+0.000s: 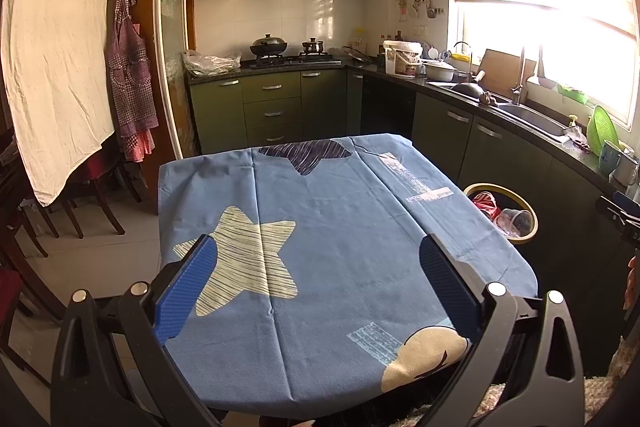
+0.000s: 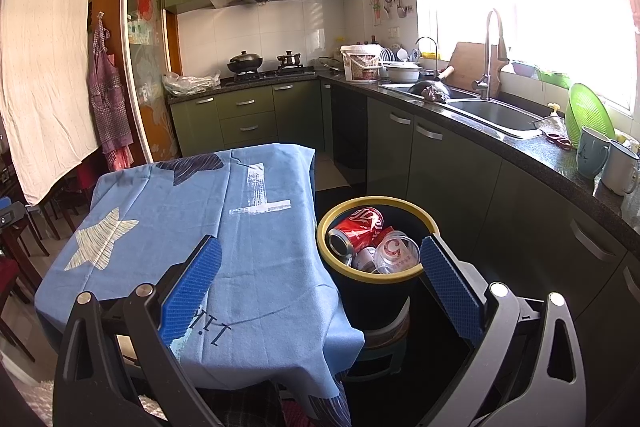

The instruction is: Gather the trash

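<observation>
Across the middle of both views spreads a counter draped in a blue cloth (image 1: 340,227) printed with pale and dark stars, its top bare of trash. Just beside its right edge stands a dark bin (image 2: 376,291) with a yellow rim, resting on a low stand. Inside the bin lie a red soda can (image 2: 354,229), tilted with its open end toward the camera, and a clear plastic cup (image 2: 396,251) touching it. Left gripper (image 1: 316,279) hovers over the cloth, jaws spread wide and holding nothing. Right gripper (image 2: 320,267) is likewise released, one blue pad (image 2: 448,279) near the bin's rim.
</observation>
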A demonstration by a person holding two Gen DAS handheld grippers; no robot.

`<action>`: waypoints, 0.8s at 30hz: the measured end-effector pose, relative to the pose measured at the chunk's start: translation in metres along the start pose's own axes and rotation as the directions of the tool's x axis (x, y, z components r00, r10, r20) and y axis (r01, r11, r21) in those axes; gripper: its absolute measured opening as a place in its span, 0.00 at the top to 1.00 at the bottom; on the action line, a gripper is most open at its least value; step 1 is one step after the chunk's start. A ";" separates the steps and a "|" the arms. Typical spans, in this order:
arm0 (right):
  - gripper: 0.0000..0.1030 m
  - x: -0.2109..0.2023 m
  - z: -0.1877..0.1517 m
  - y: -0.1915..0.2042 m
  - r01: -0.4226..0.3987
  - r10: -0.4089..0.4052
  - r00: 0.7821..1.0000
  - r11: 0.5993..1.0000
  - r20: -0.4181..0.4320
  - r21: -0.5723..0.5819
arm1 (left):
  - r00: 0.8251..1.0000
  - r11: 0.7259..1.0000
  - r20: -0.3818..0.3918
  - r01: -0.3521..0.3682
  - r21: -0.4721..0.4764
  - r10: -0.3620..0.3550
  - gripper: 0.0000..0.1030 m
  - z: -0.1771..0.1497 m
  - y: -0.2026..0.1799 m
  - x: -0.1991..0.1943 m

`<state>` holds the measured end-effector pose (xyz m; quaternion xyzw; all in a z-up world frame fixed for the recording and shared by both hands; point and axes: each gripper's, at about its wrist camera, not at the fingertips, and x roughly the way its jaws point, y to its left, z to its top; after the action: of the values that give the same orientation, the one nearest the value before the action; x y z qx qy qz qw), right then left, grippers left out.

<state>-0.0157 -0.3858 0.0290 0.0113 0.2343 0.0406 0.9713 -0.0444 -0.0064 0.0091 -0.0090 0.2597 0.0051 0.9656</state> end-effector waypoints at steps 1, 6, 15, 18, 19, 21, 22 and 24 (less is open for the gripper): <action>0.05 0.000 0.000 0.000 0.001 -0.001 1.000 1.000 0.000 0.000 | 1.000 1.000 -0.002 0.002 0.003 -0.002 0.06 0.000 0.000 0.001; 0.05 0.001 -0.002 -0.001 0.000 0.000 1.000 1.000 -0.004 -0.002 | 1.000 1.000 -0.012 0.014 0.010 -0.013 0.06 -0.001 -0.002 0.004; 0.05 0.002 -0.003 -0.001 0.001 -0.001 1.000 1.000 -0.007 -0.002 | 0.999 0.999 -0.024 0.036 0.007 -0.036 0.06 -0.002 -0.003 0.007; 0.05 0.002 -0.002 -0.001 0.001 -0.001 1.000 1.000 -0.008 -0.003 | 0.999 0.999 -0.001 0.034 0.012 -0.034 0.06 -0.003 -0.004 0.006; 0.05 0.002 -0.002 -0.001 0.001 -0.001 1.000 1.000 -0.008 -0.003 | 1.000 0.999 0.009 0.028 0.015 -0.028 0.06 -0.003 -0.004 0.005; 0.05 0.003 -0.002 -0.002 -0.001 0.001 1.000 1.000 -0.010 -0.003 | 0.999 1.000 0.022 0.027 0.014 -0.027 0.07 -0.003 -0.004 0.004; 0.05 0.003 -0.002 -0.002 -0.001 0.001 1.000 1.000 -0.012 -0.003 | 0.999 1.000 0.018 0.026 0.015 -0.027 0.07 -0.003 -0.004 0.005; 0.05 0.006 -0.002 -0.002 -0.004 0.004 1.000 1.000 -0.016 -0.002 | 1.000 0.999 -0.002 0.023 0.021 -0.023 0.06 -0.003 -0.005 0.009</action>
<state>-0.0113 -0.3874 0.0242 0.0104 0.2421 0.0428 0.9693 -0.0379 -0.0117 0.0024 -0.0017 0.2605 -0.0089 0.9654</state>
